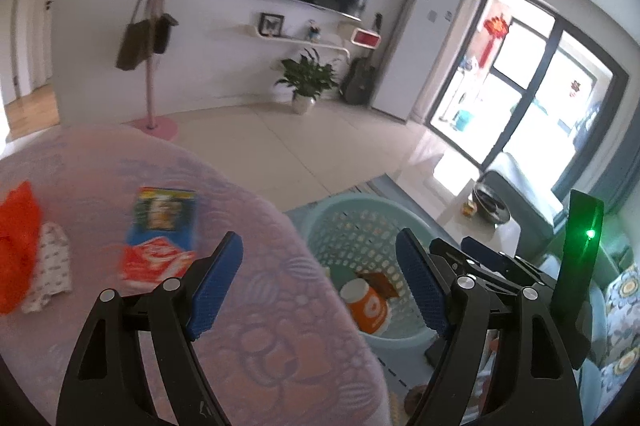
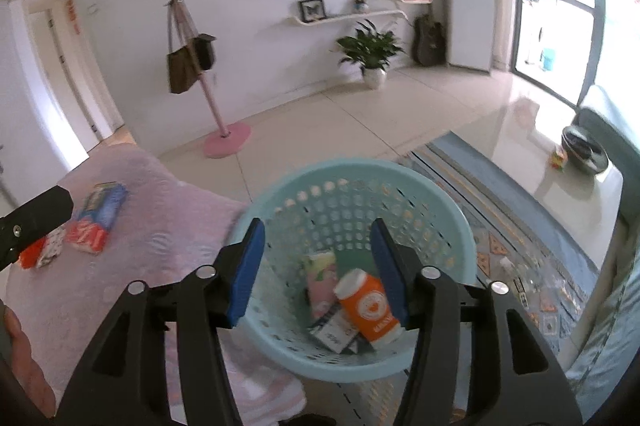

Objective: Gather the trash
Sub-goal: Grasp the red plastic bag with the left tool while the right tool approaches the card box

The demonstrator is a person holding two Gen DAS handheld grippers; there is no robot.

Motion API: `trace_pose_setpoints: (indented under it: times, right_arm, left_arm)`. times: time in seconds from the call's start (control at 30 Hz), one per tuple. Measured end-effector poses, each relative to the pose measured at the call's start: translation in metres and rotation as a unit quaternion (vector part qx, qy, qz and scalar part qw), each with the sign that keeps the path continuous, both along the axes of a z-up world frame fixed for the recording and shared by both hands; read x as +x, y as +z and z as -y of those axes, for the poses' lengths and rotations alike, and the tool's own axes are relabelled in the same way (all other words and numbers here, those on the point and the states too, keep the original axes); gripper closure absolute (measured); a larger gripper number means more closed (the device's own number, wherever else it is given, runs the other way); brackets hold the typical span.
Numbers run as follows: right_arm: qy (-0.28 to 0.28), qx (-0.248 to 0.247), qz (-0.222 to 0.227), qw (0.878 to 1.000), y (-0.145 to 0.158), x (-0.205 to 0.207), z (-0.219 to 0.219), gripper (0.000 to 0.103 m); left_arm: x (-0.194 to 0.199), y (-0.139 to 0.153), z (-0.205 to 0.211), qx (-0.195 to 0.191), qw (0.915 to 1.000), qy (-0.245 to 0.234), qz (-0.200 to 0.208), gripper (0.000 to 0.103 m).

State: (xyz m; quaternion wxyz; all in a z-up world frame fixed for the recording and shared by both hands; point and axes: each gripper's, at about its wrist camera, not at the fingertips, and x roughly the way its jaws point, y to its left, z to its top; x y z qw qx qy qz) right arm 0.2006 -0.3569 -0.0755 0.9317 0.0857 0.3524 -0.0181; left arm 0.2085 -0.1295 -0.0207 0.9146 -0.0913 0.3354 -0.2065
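Teal basket (image 2: 276,201) holds 3 items as both grippers (image 1: 318,288) (image 2: 318,268) gape empty; hasty reach could knock box (image 1: 162,222) off bed (image 1: 260,306)

Soft pink cover with trash on it, and a basket on the rug beside it.

On the pink cover (image 1: 248,310) lie a blue box (image 1: 166,216), a red packet (image 1: 154,262) touching its near end, and, farther left, an orange bag (image 1: 18,238) beside a white patterned wrapper (image 1: 50,272). On the blue rug (image 2: 532,222) to the right stands a light blue basket (image 2: 448,201).
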Motion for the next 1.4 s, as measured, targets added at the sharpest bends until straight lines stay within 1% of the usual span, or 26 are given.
trace_pose_setpoints:
  times: [0.1,0.17,0.3,0.43,0.53,0.63,0.7,0.77,0.9,0.97,1.07,1.1,1.17,1.2,1.27,1.37,1.4]
  right_arm:
    - [0.022,0.001,0.009,1.0,0.01,0.0,-0.019,0.046]
    - [0.039,0.004,0.015,0.999,0.017,0.002,-0.034,0.042]
    - [0.066,0.013,0.013,0.998,0.027,0.005,-0.062,0.022]
    - [0.105,0.02,-0.005,0.994,0.029,0.015,-0.097,0.021]
    - [0.131,0.021,-0.028,0.991,0.025,0.024,-0.126,0.019]
    - [0.16,0.017,-0.044,0.986,0.023,0.037,-0.158,0.019]
    - [0.167,0.006,-0.056,0.984,0.02,0.045,-0.176,0.019]
    - [0.171,0.005,-0.063,0.983,0.017,0.052,-0.188,0.019]
    - [0.164,0.006,-0.08,0.983,0.007,0.067,-0.205,0.019]
    - [0.162,0.004,-0.087,0.983,0.0,0.075,-0.214,0.019]
    - [0.16,0.004,-0.1,0.982,-0.01,0.082,-0.222,0.019]
    - [0.159,0.006,-0.105,0.982,-0.014,0.085,-0.225,0.019]
    - [0.157,0.007,-0.11,0.981,-0.019,0.087,-0.227,0.019]
    - [0.154,0.005,-0.112,0.982,-0.022,0.088,-0.229,0.019]
    - [0.151,0.002,-0.112,0.982,-0.024,0.09,-0.231,0.019]
    - [0.142,-0.026,-0.107,0.984,-0.026,0.089,-0.239,0.02]
    - [0.14,-0.038,-0.106,0.984,-0.026,0.089,-0.242,0.024]
  left_arm:
    - [-0.007,0.005,-0.022,0.0,0.9997,0.023,0.008,0.026]
    - [-0.013,0.008,-0.039,0.0,0.9991,0.039,0.014,0.022]
    - [-0.025,0.012,-0.089,-0.013,0.9963,0.081,0.027,0.016]
    - [-0.027,0.011,-0.141,-0.017,0.9917,0.126,0.022,0.016]
    - [-0.018,0.005,-0.177,-0.012,0.9868,0.161,0.003,0.016]
    - [-0.009,-0.007,-0.202,-0.02,0.9825,0.184,-0.023,0.015]
    - [0.0,-0.014,-0.211,-0.023,0.9814,0.186,-0.042,0.015]
    - [0.009,-0.02,-0.212,-0.02,0.9815,0.183,-0.052,0.015]
    - [0.021,-0.028,-0.209,0.001,0.9803,0.189,-0.056,0.015]
    - [0.025,-0.033,-0.207,0.02,0.9792,0.193,-0.058,0.018]
    - [0.027,-0.041,-0.206,0.032,0.9785,0.194,-0.064,0.025]
    - [0.026,-0.043,-0.208,0.031,0.9784,0.195,-0.062,0.027]
    - [0.022,-0.047,-0.212,0.025,0.9781,0.198,-0.06,0.036]
    - [0.021,-0.046,-0.216,0.016,0.9783,0.198,-0.059,0.037]
    - [0.019,-0.046,-0.22,0.006,0.9786,0.198,-0.056,0.044]
    - [0.015,-0.046,-0.223,-0.004,0.9785,0.2,-0.051,0.05]
    - [0.014,-0.046,-0.222,-0.007,0.9785,0.2,-0.049,0.052]
